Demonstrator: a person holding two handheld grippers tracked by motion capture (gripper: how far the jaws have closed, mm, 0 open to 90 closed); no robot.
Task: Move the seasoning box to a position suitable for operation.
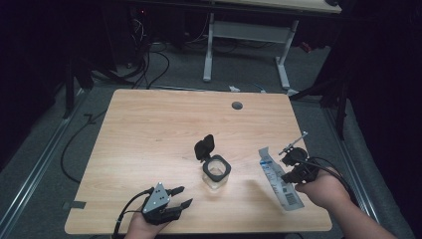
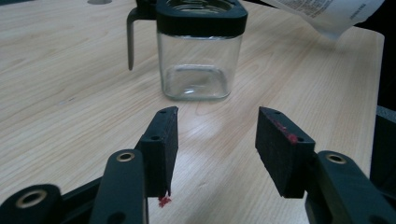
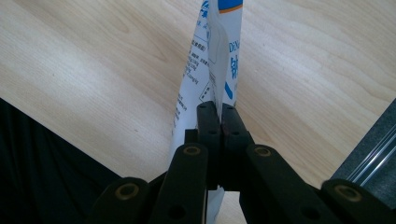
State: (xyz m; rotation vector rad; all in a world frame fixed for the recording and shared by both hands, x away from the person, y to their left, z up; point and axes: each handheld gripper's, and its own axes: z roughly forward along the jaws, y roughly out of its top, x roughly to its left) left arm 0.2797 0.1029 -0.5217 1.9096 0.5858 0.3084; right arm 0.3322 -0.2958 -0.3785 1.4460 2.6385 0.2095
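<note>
Left gripper [image 2: 217, 128]: jaws apart, nothing between, facing glass jar [image 2: 198, 56]
Right gripper [image 3: 219, 116]: clamped on white packet [image 3: 210, 60]

The white packet [image 3: 210, 60] carries the only print. In the right gripper view blue capitals beside its seam read "DiN", cut short by a fold, above one large blue Chinese character; rows of small black Chinese print down its left side are too fine to read. In the high view a barcode sits near the packet's [image 1: 279, 179] lower end, its digits illegible
</note>
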